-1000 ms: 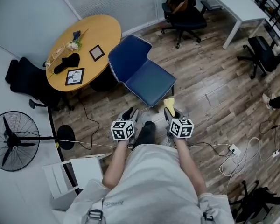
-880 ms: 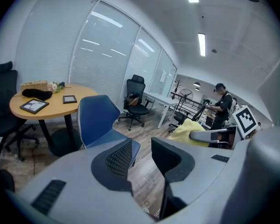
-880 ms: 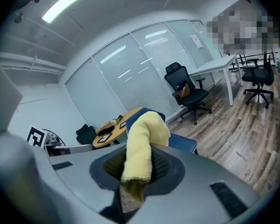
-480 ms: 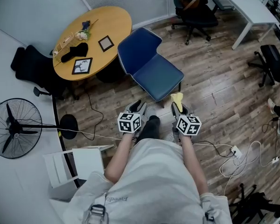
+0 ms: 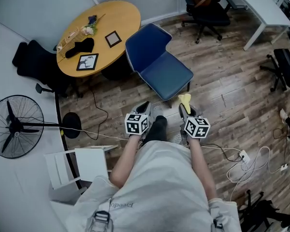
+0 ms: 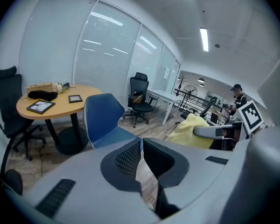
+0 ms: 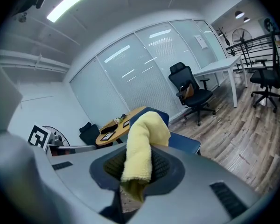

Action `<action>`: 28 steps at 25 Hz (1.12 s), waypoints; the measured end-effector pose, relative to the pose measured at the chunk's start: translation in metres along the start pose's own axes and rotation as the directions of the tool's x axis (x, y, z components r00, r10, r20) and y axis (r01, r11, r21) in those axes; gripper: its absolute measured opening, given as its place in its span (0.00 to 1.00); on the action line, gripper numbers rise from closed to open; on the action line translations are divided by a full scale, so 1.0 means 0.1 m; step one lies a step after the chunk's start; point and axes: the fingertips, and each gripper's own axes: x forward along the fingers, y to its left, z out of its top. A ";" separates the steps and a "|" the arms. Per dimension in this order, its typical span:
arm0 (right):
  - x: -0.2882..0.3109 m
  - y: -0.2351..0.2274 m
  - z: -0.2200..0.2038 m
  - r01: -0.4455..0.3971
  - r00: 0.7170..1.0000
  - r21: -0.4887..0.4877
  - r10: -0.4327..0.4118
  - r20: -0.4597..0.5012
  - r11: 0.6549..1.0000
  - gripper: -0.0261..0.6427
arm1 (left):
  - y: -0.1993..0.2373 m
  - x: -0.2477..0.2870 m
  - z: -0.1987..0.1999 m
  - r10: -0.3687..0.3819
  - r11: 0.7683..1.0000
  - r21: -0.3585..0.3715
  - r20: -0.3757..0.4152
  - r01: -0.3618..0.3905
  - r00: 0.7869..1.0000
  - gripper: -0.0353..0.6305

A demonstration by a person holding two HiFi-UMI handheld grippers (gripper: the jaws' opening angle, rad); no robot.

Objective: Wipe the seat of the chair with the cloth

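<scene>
I judge that the wiping has not begun. My right hand-held gripper [image 5: 183, 109] is clenched on the cloth [image 5: 185, 99], so the pick-up is done, but the cloth hangs in the air short of the chair [image 5: 159, 64] and nothing yet touches the seat [image 5: 167, 76]. What is left is the whole of the real work: bring the cloth down onto the seat and rub it across from edge to edge.

My left hand-held gripper [image 5: 144, 106] holds nothing. Its jaws have just been closing and stand all but together, with only the floor [image 6: 147, 183] showing past them.

In the right gripper view the cloth [image 7: 140, 146] is pale yellow and soft, like thick towelling. It is bunched into a roll that stands up out of the jaws and flops over at the top, while a short tail hangs below the pads. From the left gripper view it shows as a loose yellow lump [image 6: 193, 130] off to the side.

The chair stands on the wooden floor just beside the round bench [image 5: 108, 25], and its front edge faces me. The seat and back are dark blue with a pale trim round the rim. The seat looks smooth and bare, and I can make out no dirt on it from here.
</scene>
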 end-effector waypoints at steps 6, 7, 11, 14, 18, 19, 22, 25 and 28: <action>-0.01 0.02 -0.03 -0.004 1.000 -0.005 0.004 -0.013 1.000 0.15 | 0.06 -0.06 0.00 0.019 0.999 -0.044 0.015 -0.018 1.000 0.09; -0.01 0.03 -0.03 -0.004 1.000 -0.005 0.004 -0.014 1.000 0.15 | 0.06 -0.07 -0.01 0.019 0.999 -0.048 0.016 -0.018 1.000 0.09; -0.04 0.03 -0.07 -0.005 1.000 -0.016 0.005 -0.013 1.000 0.15 | 0.01 -0.08 -0.05 -0.004 0.999 -0.050 0.018 0.005 1.000 0.09; -0.03 0.04 -0.09 -0.009 1.000 -0.024 0.009 -0.012 1.000 0.15 | -0.05 -0.07 -0.08 -0.037 0.998 -0.047 0.012 0.037 0.999 0.09; -0.03 0.05 -0.13 -0.012 1.000 -0.034 0.011 -0.016 0.999 0.15 | -0.05 -0.08 -0.15 -0.035 0.999 -0.037 0.001 0.035 0.999 0.09; -0.03 0.05 -0.14 -0.010 1.000 -0.035 0.009 -0.018 0.999 0.15 | -0.04 -0.09 -0.16 -0.034 0.998 -0.043 0.002 0.034 0.999 0.09; -0.03 0.04 -0.14 -0.007 1.000 -0.033 0.006 -0.024 0.999 0.15 | -0.01 -0.10 -0.17 -0.032 0.998 -0.057 0.003 0.032 0.999 0.09; -0.02 0.03 -0.14 -0.001 0.999 -0.035 0.000 -0.033 0.999 0.15 | -0.01 -0.09 -0.19 -0.030 0.998 -0.060 -0.002 0.029 1.000 0.09; -0.01 0.01 -0.15 0.005 0.999 -0.040 -0.007 -0.039 0.999 0.15 | -0.01 -0.09 -0.20 -0.017 0.999 -0.048 -0.011 0.017 1.000 0.09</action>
